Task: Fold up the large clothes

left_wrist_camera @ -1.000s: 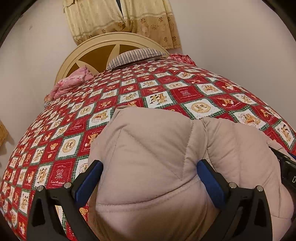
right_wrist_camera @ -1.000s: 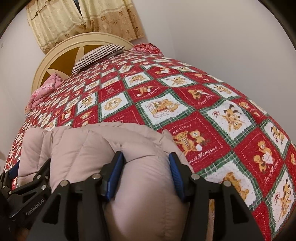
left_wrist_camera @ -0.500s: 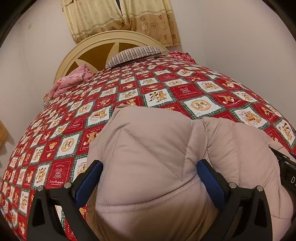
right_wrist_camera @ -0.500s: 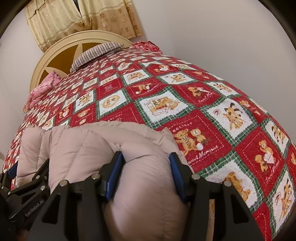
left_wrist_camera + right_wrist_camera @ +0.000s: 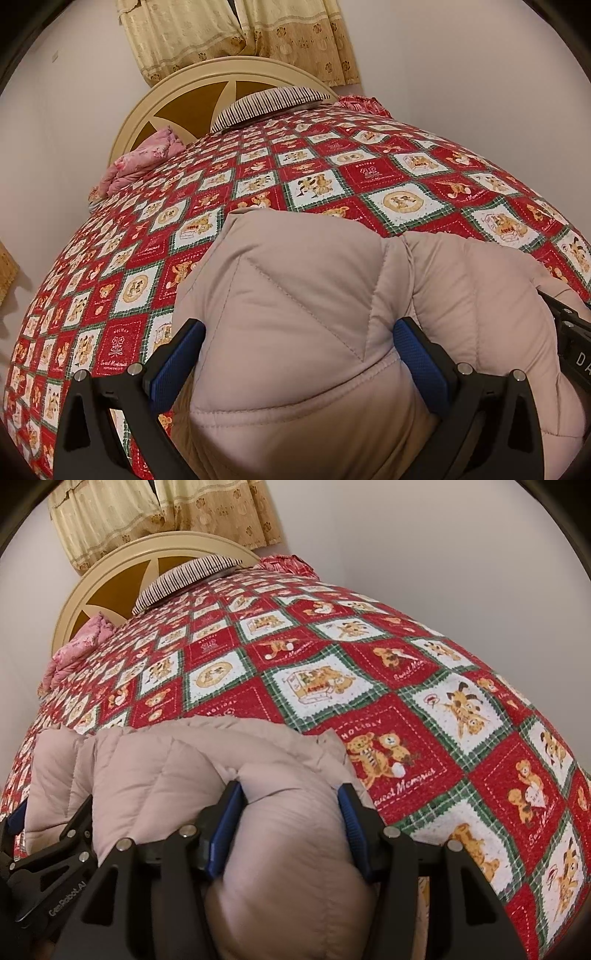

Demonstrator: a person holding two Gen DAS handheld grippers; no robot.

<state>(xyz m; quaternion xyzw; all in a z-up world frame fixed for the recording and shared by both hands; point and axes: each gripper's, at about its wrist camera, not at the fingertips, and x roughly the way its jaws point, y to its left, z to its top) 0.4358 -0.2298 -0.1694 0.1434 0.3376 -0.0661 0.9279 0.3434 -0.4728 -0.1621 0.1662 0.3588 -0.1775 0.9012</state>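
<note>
A beige quilted puffer jacket (image 5: 303,277) lies bunched at the near end of a bed covered by a red patchwork quilt (image 5: 369,173). In the left wrist view my left gripper (image 5: 298,328) straddles a thick fold of it, with both blue pads pressed into the padding. The right wrist view shows the same jacket (image 5: 166,760). There my right gripper (image 5: 289,789) is shut on a puffed roll that bulges between its pads. The two grippers hold the jacket side by side, the left one's black frame (image 5: 44,849) showing at the lower left of the right view.
A cream and brown headboard (image 5: 207,85) stands at the far end, with a striped pillow (image 5: 266,103), a pink bundle (image 5: 140,162) and a red cloth (image 5: 362,103) by it. Yellow curtains (image 5: 240,29) hang behind. A plain wall (image 5: 461,554) runs along the bed's right side.
</note>
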